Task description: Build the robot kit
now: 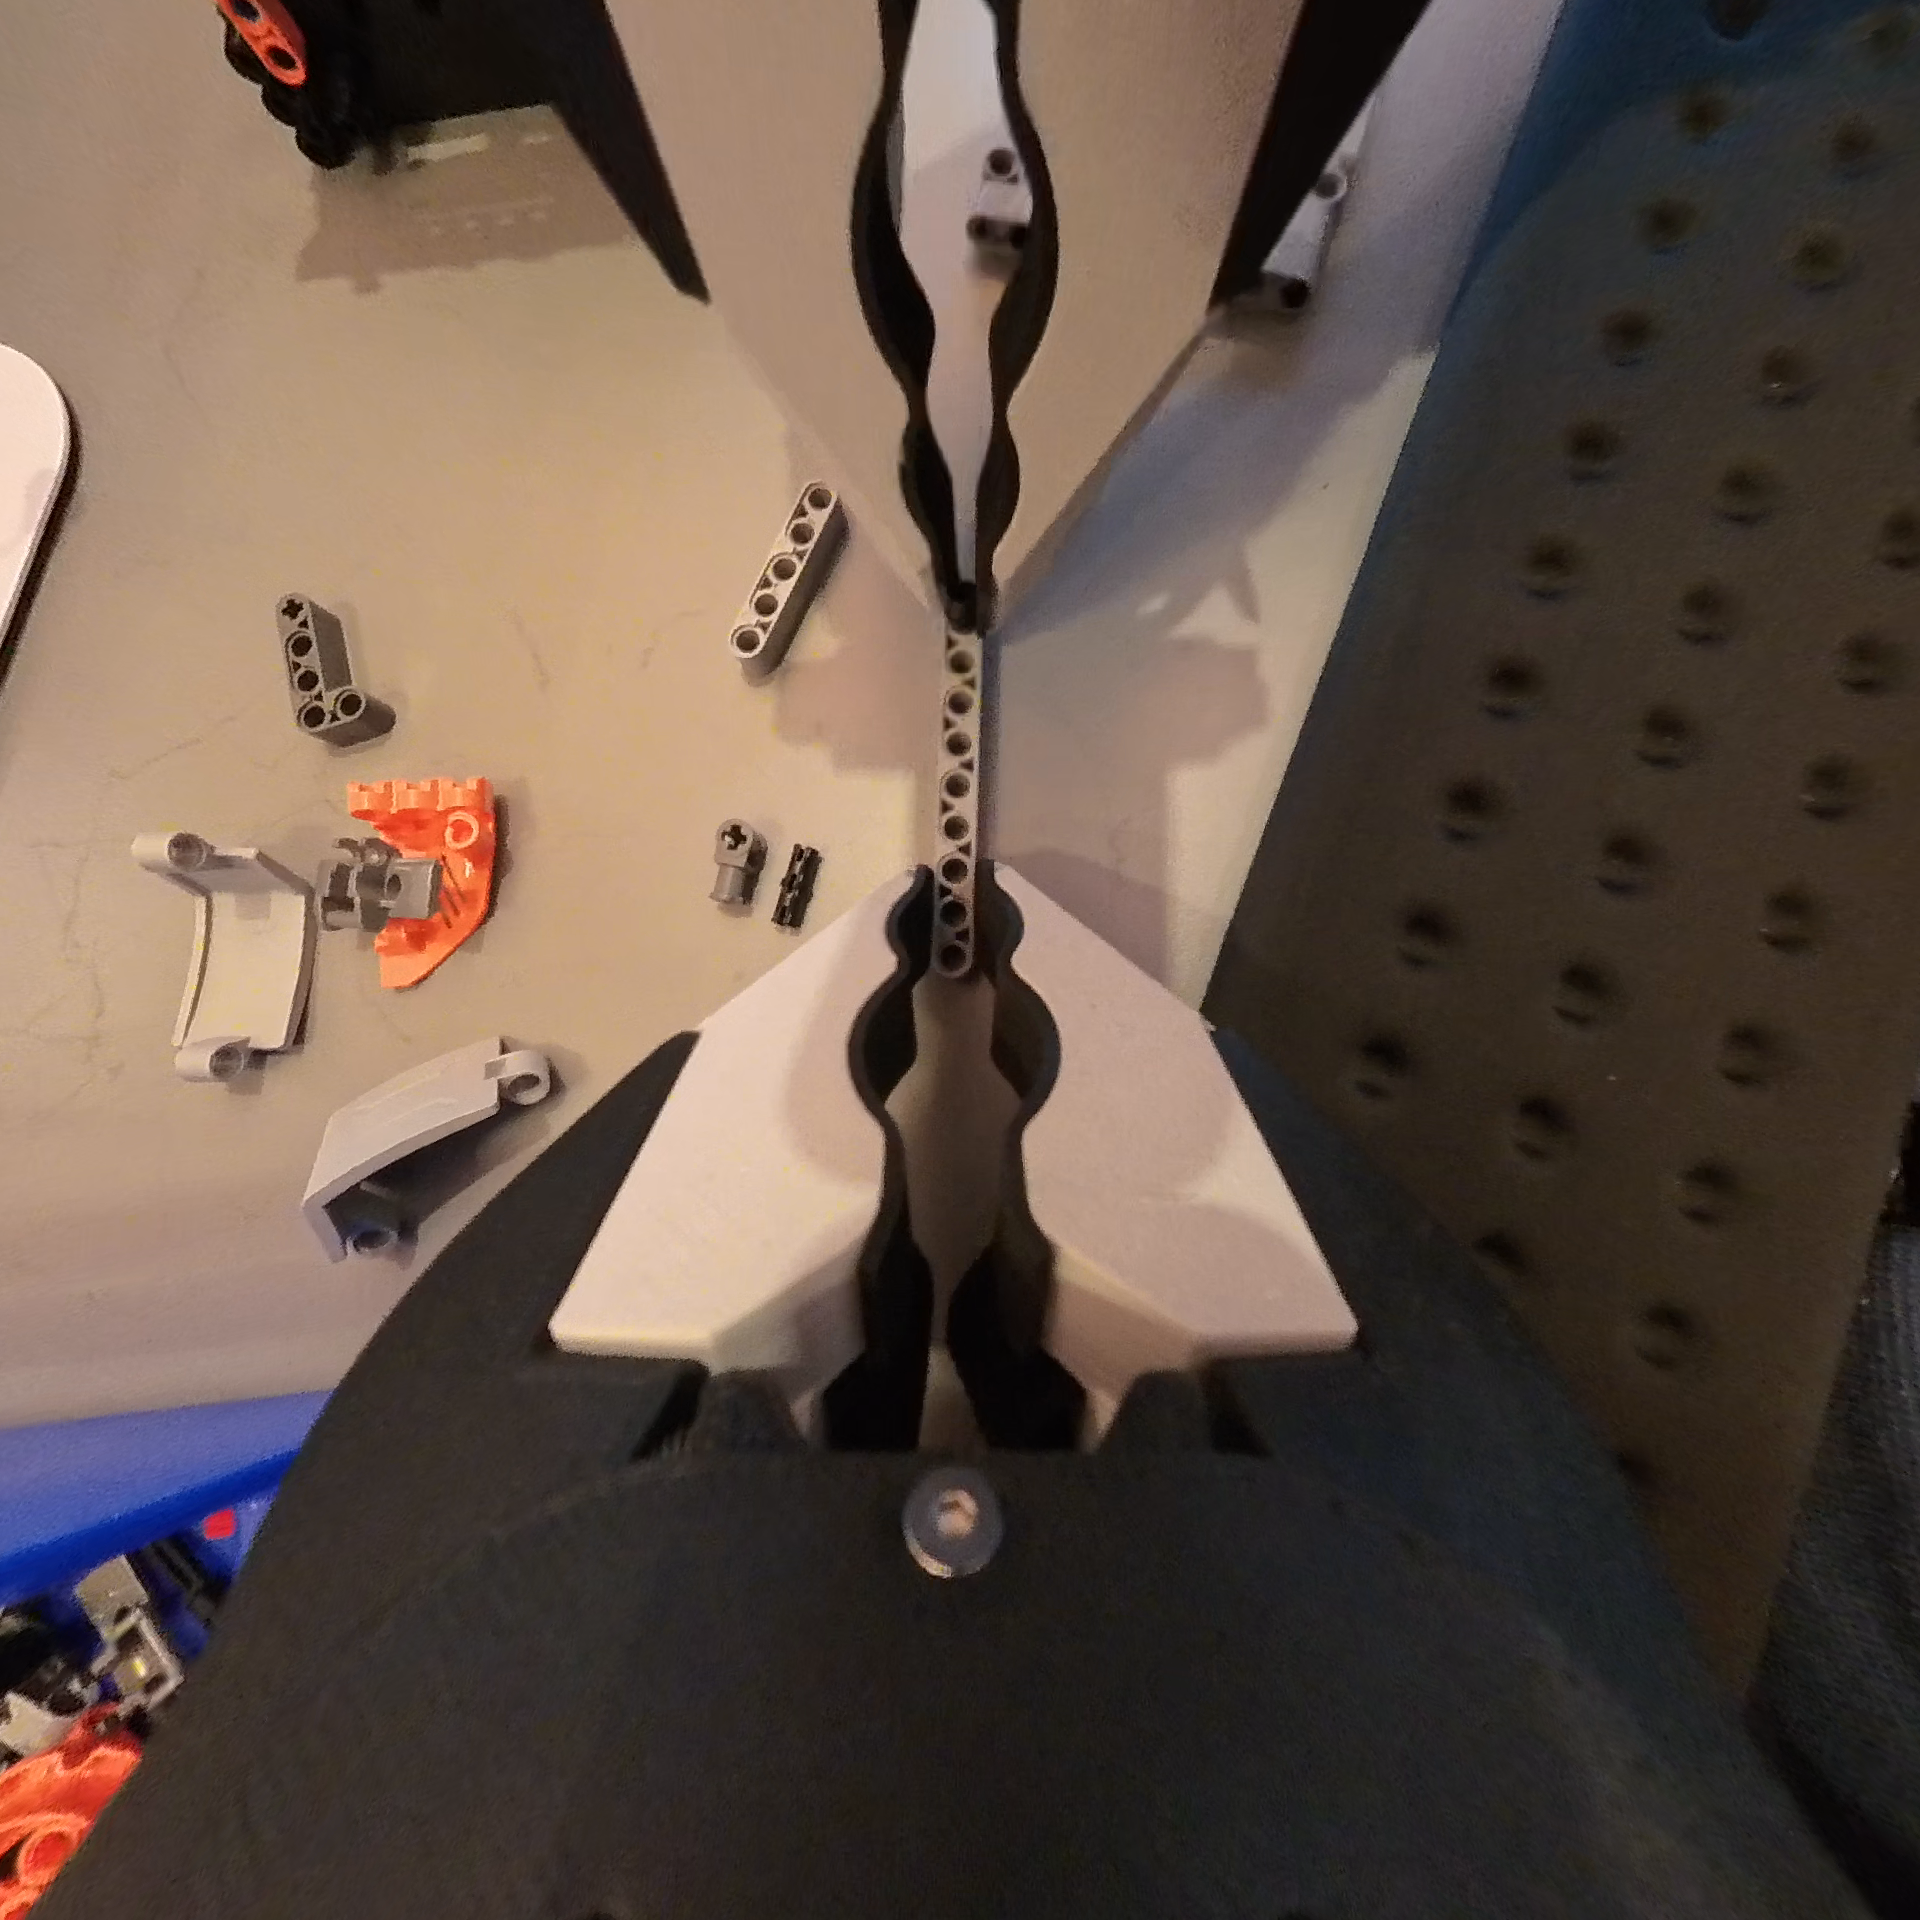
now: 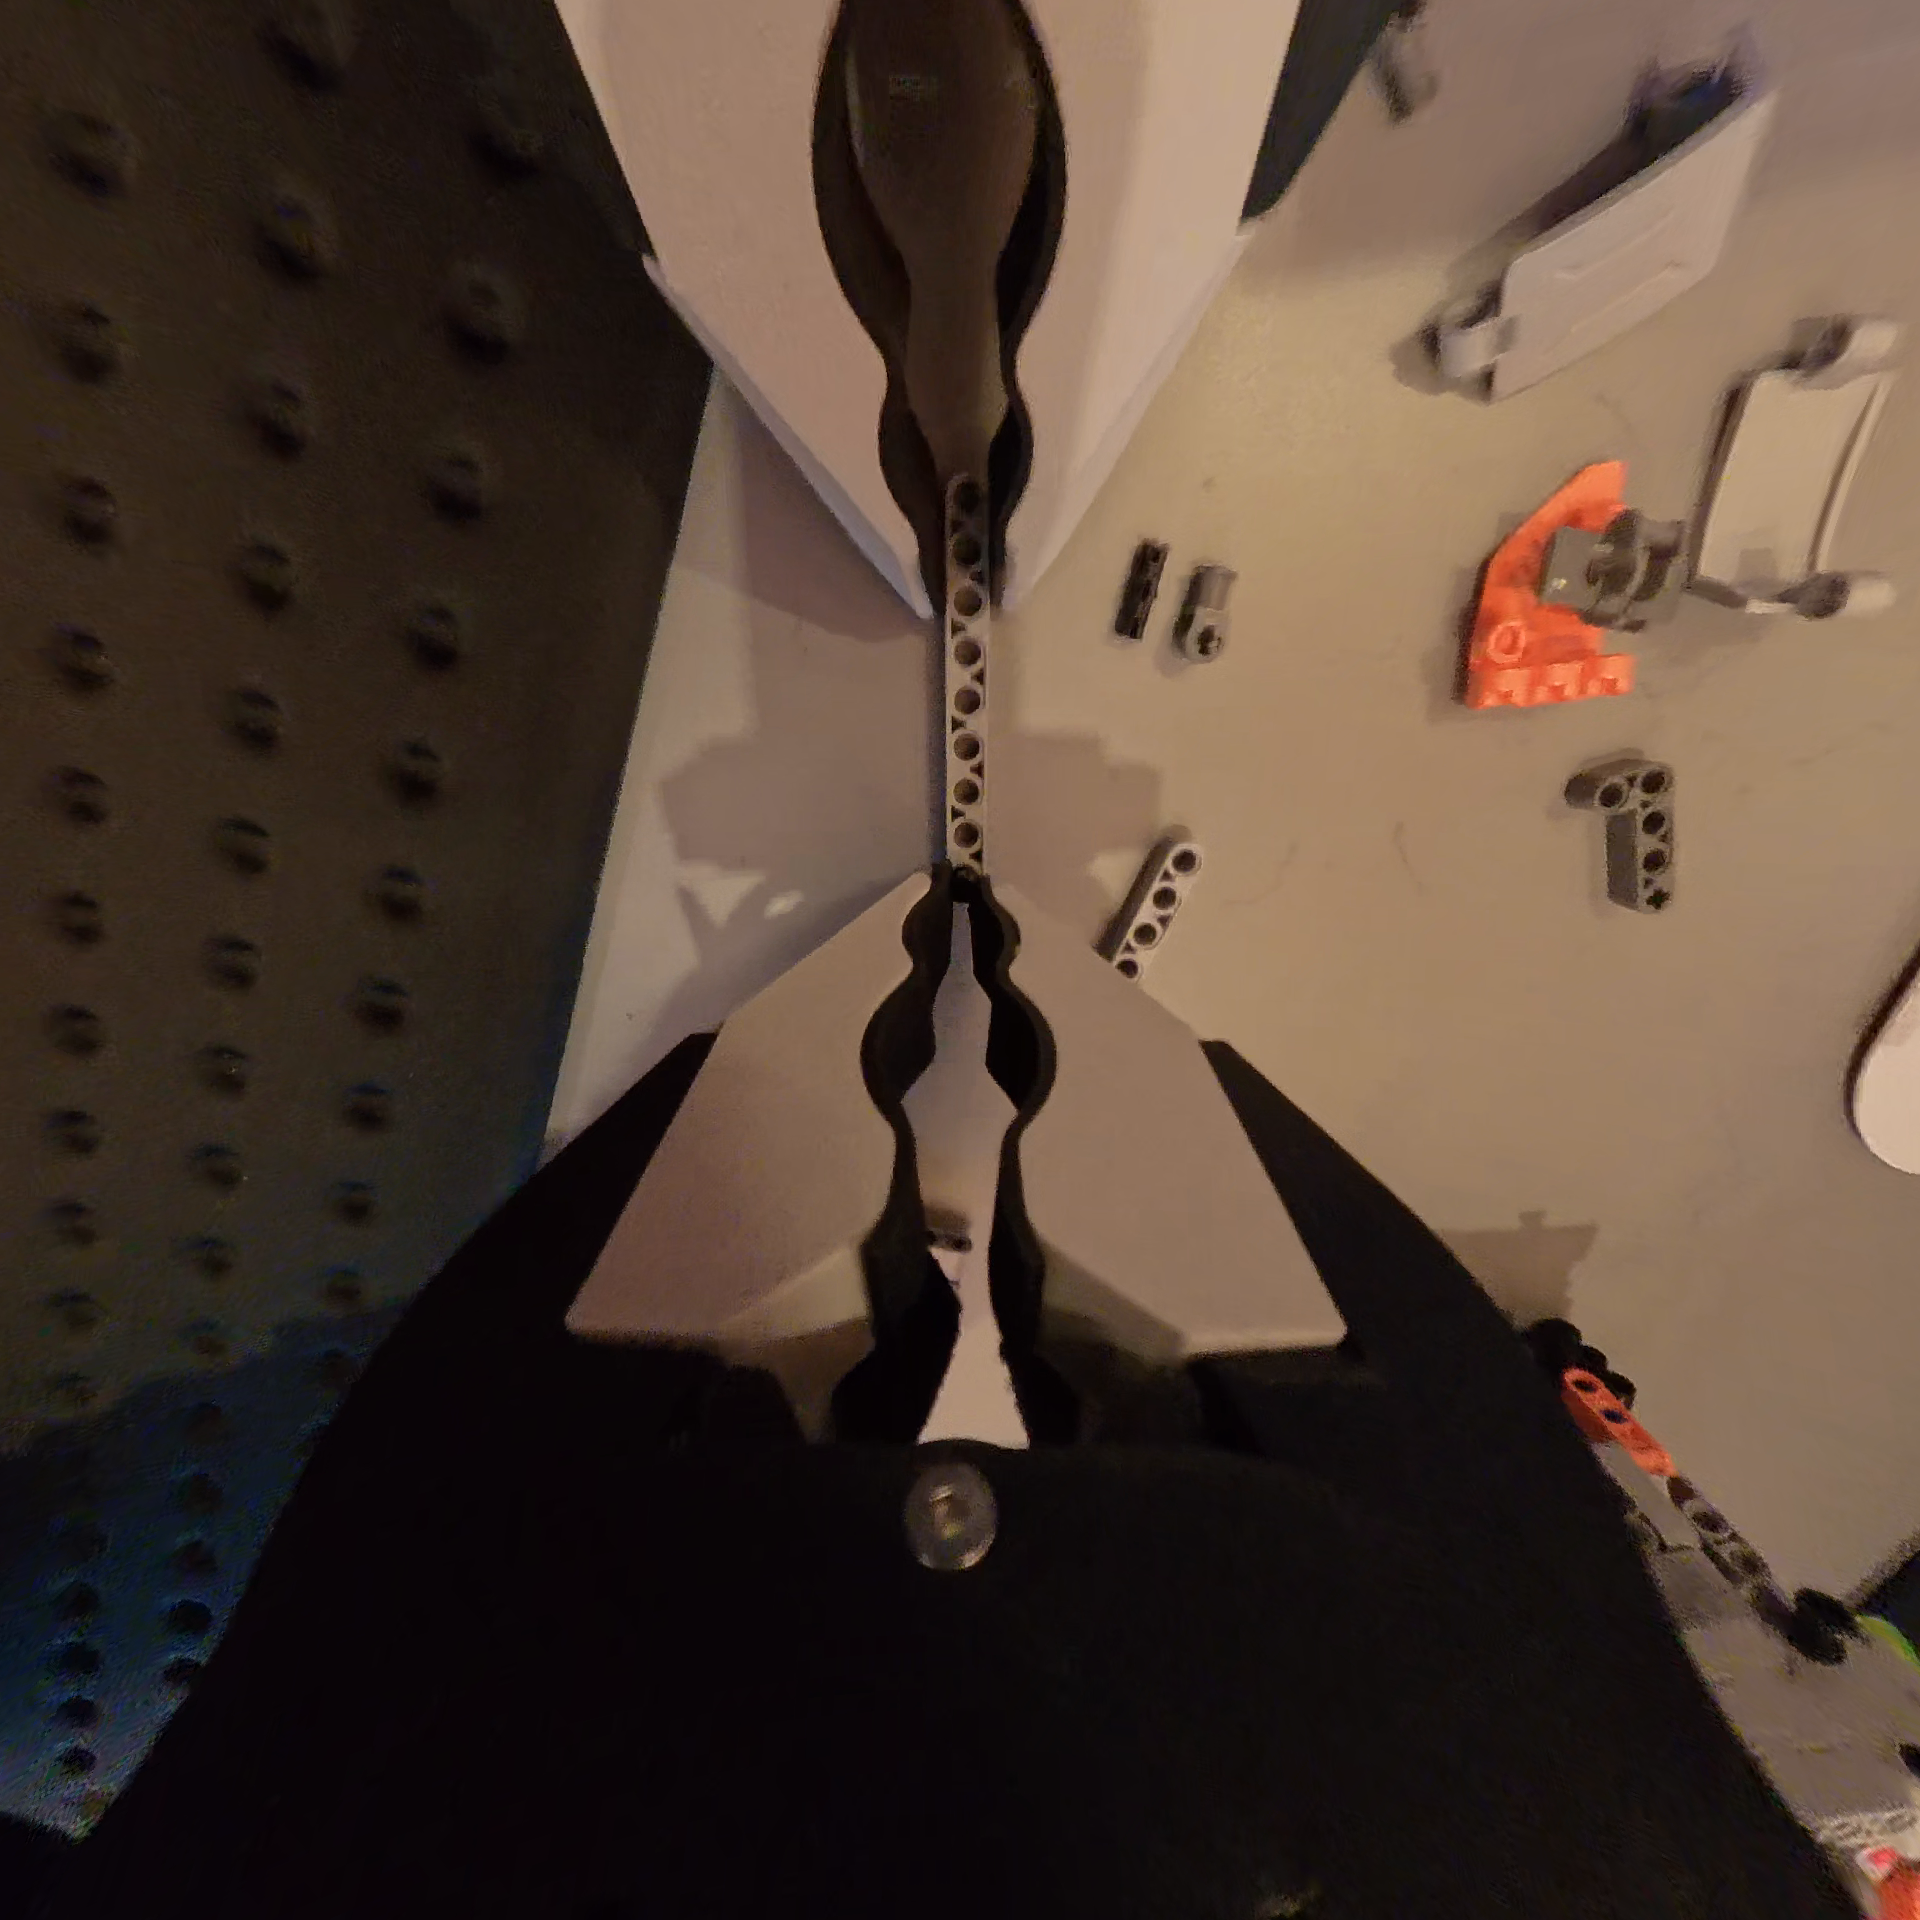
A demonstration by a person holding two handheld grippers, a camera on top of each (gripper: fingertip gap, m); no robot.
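Observation:
A long light-grey beam with a row of holes (image 1: 958, 769) hangs above the table, held at both ends. My left gripper (image 1: 956, 914) is shut on its near end, several holes deep between the black pads. My right gripper (image 1: 968, 608) comes from the opposite side and is shut on just the tip of the far end. In the right wrist view the beam (image 2: 966, 727) runs from my right gripper (image 2: 961, 888) up into the left gripper (image 2: 966, 582).
On the beige table lie a short grey beam (image 1: 787, 582), a dark L-shaped beam (image 1: 322, 670), an orange piece with a grey joint (image 1: 442, 883), two grey curved panels (image 1: 244, 956), a small connector (image 1: 738, 860) and a black pin (image 1: 798, 885). A dark perforated surface (image 1: 1610, 831) flanks the table. A blue bin of parts (image 1: 125, 1475) sits nearby. Left tips to right tips: about 5 cm. From the left gripper's tips to the small connector (image 1: 738, 860) is close to 4 cm. Look for it in the right wrist view (image 2: 1202, 613) too.

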